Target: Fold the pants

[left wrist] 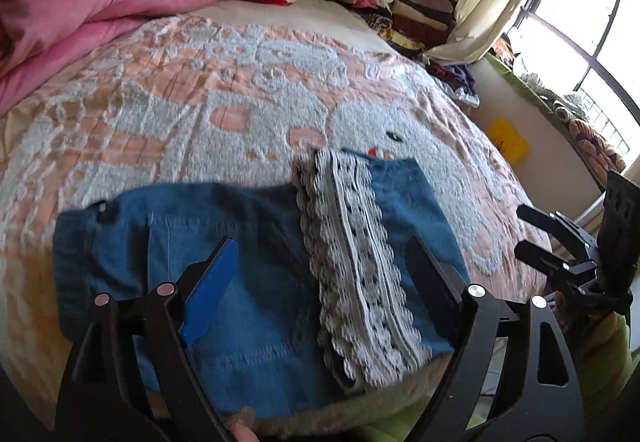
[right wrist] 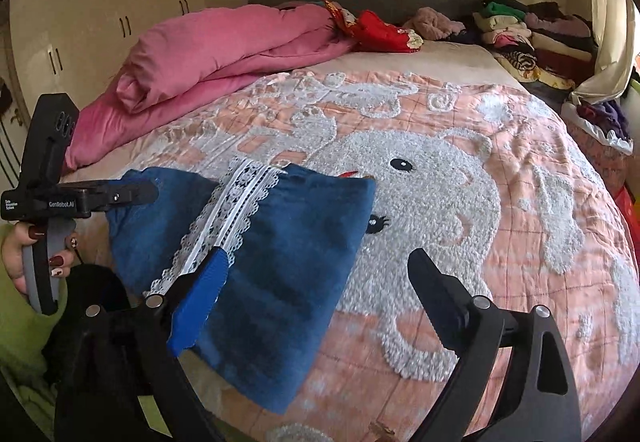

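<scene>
Presently noted: pants (left wrist: 248,282) folded, lying at near edge of bed (left wrist: 168,90), long axis along that edge. Left gripper (left wrist: 320,262) directly above, spread, empty; right gripper (right wrist: 316,278) spread, empty, past right end.

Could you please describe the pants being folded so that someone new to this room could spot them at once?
Start from the bed with the pink bedspread bearing a fluffy white elephant. At its near edge, just beside the elephant's face, lie the folded blue denim pants. A white lace trim running across the denim sets them apart from the pink duvet and the clothes stacked by the headboard.
</scene>
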`<state>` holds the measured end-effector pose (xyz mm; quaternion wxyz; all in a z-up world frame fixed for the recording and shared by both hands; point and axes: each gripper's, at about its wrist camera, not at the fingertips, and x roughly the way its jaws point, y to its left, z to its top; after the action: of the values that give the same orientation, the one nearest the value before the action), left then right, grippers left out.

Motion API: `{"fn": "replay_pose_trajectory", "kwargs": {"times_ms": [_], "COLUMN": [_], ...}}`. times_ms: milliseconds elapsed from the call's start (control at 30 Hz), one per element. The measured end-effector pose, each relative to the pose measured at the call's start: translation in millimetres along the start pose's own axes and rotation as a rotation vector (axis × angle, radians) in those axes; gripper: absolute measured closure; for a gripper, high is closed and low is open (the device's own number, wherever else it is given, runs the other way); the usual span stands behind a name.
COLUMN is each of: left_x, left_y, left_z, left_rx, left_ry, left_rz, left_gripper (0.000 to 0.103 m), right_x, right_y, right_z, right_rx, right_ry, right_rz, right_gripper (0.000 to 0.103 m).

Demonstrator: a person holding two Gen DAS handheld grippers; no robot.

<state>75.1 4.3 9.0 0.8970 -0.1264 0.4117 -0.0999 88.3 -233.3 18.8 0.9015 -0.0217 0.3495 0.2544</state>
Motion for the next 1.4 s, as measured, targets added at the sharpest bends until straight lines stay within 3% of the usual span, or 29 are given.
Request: {"fn": "replay_pose_trajectory", "kwargs": {"times_ms": [200,267,367,500,800,833,867,933,1033,1100,1167,1300,1400], "left_x": [-2,0,3,10,44,46,48,49,41,29,19,25,32], "left_y": [-1,-1,-2,-7,-15,-16,-16,-15,-17,-18,-18,-19,-21], "left_z": [-23,-29,-39,-49,-61,-62,-62,-62,-63,-61,-60,-65,-68], "left_rx": [-0.020,-0.032,-0.042,-0.057,-0.067,-0.063,-0.060,-0.066,-0.051,-0.046,-0.012,0.012,0.023], "left_ry": [0.058,0.081,0.122,0.173,0.255,0.252,0.248,0.248,0.238,0.219,0.191,0.213,0.229], "left_rz": [-0.009,-0.029,-0.058,-0.085,-0.037,-0.030,-0.023,-0.038,-0.045,-0.063,-0.021,0.011,0.027], "left_gripper": [0.027,0.038,0.045,0.046,0.046,0.049,0.063,0.079,0.094,0.096,0.096,0.094,0.091], "right_x": [-5,-4,-1,3,14,15,18,21,23,21,19,25,34], "right_y": [9,13,20,25,31,32,32,32,36,40,46,57,64], "right_z": [-12,-16,-22,-28,-40,-41,-43,-45,-45,-43,-39,-35,-35], "right_rx": [-0.007,-0.013,-0.023,-0.030,-0.033,-0.031,-0.028,-0.025,-0.028,-0.042,-0.059,-0.093,-0.107], "right_ry": [0.004,0.011,0.030,0.047,0.086,0.090,0.098,0.108,0.120,0.114,0.103,0.108,0.124], "right_rz": [0.030,0.043,0.066,0.087,0.107,0.105,0.107,0.107,0.123,0.129,0.144,0.162,0.169], "right_gripper": [0.012,0.012,0.012,0.012,0.012,0.012,0.012,0.012,0.012,0.012,0.012,0.013,0.019]}}
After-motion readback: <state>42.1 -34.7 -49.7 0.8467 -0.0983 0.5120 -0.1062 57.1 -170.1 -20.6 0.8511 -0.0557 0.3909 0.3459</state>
